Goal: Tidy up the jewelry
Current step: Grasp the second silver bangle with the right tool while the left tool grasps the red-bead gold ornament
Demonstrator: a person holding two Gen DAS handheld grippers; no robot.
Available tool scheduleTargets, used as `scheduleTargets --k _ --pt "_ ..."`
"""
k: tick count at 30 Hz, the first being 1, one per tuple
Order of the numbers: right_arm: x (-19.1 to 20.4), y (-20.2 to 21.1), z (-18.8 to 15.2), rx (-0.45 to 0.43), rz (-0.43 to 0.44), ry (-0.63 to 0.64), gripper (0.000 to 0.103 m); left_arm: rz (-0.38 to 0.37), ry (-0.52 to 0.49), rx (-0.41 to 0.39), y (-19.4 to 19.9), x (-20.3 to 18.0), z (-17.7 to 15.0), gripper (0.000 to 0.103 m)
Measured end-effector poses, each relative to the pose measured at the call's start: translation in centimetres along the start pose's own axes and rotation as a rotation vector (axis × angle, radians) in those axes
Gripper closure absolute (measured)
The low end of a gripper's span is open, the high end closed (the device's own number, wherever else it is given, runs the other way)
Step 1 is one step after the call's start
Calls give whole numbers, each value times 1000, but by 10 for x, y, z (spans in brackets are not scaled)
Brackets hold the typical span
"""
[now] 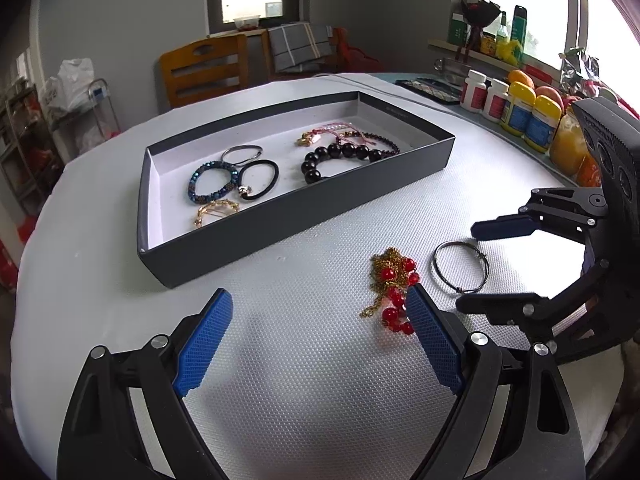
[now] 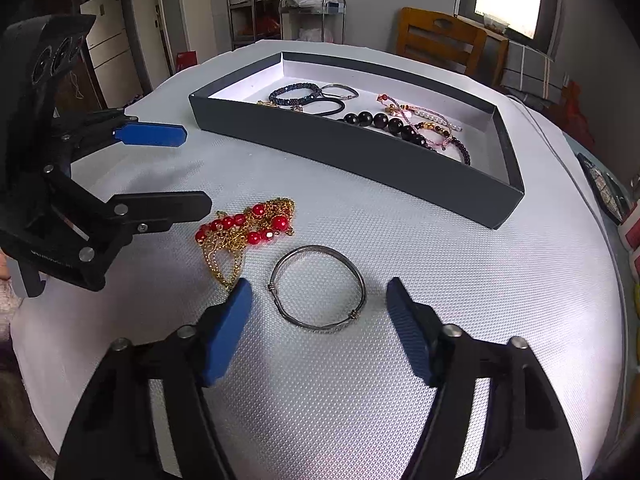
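Observation:
A dark grey tray (image 1: pixel 280 216) (image 2: pixel 360 156) on the white table holds several bracelets and hair ties. A red-bead and gold-chain necklace (image 1: pixel 394 284) (image 2: pixel 248 224) lies on the table in front of it. A thin silver bangle (image 1: pixel 460 266) (image 2: pixel 318 290) lies beside the necklace. My left gripper (image 1: pixel 320 312) (image 2: pixel 196 168) is open and empty, its right finger touching or just by the necklace. My right gripper (image 2: pixel 320 304) (image 1: pixel 468 264) is open, its fingers on either side of the bangle, low over the table.
Bottles, jars and fruit (image 1: pixel 516 108) line the table's far right edge. A wooden chair (image 1: pixel 204 70) stands behind the table. A metal shelf rack (image 2: pixel 256 4) and plastic bag stand at the wall.

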State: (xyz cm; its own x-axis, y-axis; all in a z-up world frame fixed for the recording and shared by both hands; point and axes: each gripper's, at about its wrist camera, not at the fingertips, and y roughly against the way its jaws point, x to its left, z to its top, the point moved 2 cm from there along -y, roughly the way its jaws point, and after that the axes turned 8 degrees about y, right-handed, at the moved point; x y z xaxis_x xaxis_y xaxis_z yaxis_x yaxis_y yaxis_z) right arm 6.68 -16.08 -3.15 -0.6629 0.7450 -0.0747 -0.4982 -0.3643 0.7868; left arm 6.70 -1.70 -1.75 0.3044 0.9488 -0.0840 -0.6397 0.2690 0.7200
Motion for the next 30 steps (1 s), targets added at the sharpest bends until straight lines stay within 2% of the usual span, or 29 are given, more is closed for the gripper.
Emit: scheduleTargets --k 2,7,10,12,17,20,21,23,27,28,30 --pt "-2 2 -1 -4 -3 -12 52 0 -5 4 -1 -1 0 13" --pt "-8 5 -2 -17 -11 -45 53 -9 -24 11 -2 -6 -1 13" --pt "-21 13 -5 -52 -6 -111 53 -54 -22 19 -1 -12 -2 13" --pt "-29 18 -7 -70 -44 -137 53 -89 -40 30 -2 -21 -3 13" --pt "-43 25 -11 -92 -86 -176 54 -120 -82 53 -6 -39 -6 17" --pt "-44 25 -12 -92 -88 -169 54 -114 -98 78 -12 -43 -7 31" --pt "-43 26 -12 -92 -89 -164 54 -113 -95 94 -15 -43 -8 42" --pt "-42 26 -11 -91 -88 -157 54 -111 -89 102 -17 -42 -8 50" --pt "-43 27 -11 -97 -88 -160 54 -126 -83 94 -14 -41 -8 81" --pt "-42 26 -11 -98 -88 -159 54 -139 -82 92 -13 -40 -8 86" --pt "-42 26 -11 -98 -88 -161 54 -134 -78 85 -11 -39 -8 87"
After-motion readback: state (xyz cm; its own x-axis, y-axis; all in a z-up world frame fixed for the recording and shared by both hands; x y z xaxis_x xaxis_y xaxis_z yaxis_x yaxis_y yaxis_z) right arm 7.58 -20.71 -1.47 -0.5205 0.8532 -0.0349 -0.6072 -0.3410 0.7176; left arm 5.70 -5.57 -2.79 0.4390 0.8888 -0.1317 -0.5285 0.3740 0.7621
